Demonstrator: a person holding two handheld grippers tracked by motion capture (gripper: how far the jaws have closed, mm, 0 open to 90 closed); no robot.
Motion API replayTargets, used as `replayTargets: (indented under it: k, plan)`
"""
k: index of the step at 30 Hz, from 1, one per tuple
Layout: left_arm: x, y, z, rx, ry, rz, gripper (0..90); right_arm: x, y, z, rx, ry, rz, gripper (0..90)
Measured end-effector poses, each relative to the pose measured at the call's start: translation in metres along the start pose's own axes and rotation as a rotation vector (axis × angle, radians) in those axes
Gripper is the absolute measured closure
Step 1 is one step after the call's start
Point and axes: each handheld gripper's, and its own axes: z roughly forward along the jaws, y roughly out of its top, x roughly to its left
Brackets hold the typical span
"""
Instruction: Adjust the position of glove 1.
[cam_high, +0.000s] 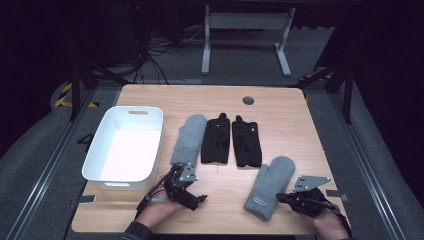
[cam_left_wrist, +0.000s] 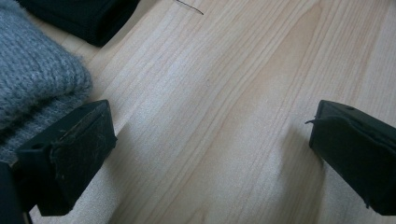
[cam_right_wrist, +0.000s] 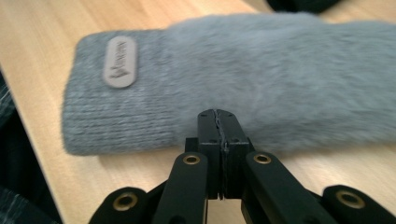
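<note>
Two grey mittens and two black gloves lie on the wooden table. One grey mitten lies left of the black gloves; its knit cuff is beside my left gripper's left jaw. My left gripper is wide open over bare wood. The second grey mitten, with a tan label on its cuff, lies near the front edge. My right gripper is shut, its tips against that mitten's side edge, with no cloth seen between the jaws.
A white plastic bin stands at the table's left side. A round grommet sits near the far edge. The front edge of the table runs close behind the mitten's cuff.
</note>
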Motion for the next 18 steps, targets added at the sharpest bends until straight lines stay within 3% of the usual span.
replayTargets:
  k: [7, 18]
  plan:
    - [0.0, 0.0, 0.0, 0.0, 0.0, 0.0, 0.7, 0.007, 0.009, 0.012, 0.008, 0.056, -0.038, 90.0]
    - [0.0, 0.0, 0.0, -0.001, 0.0, 0.0, 0.7, 0.023, 0.042, 0.042, 0.018, 0.134, -0.125, 90.0]
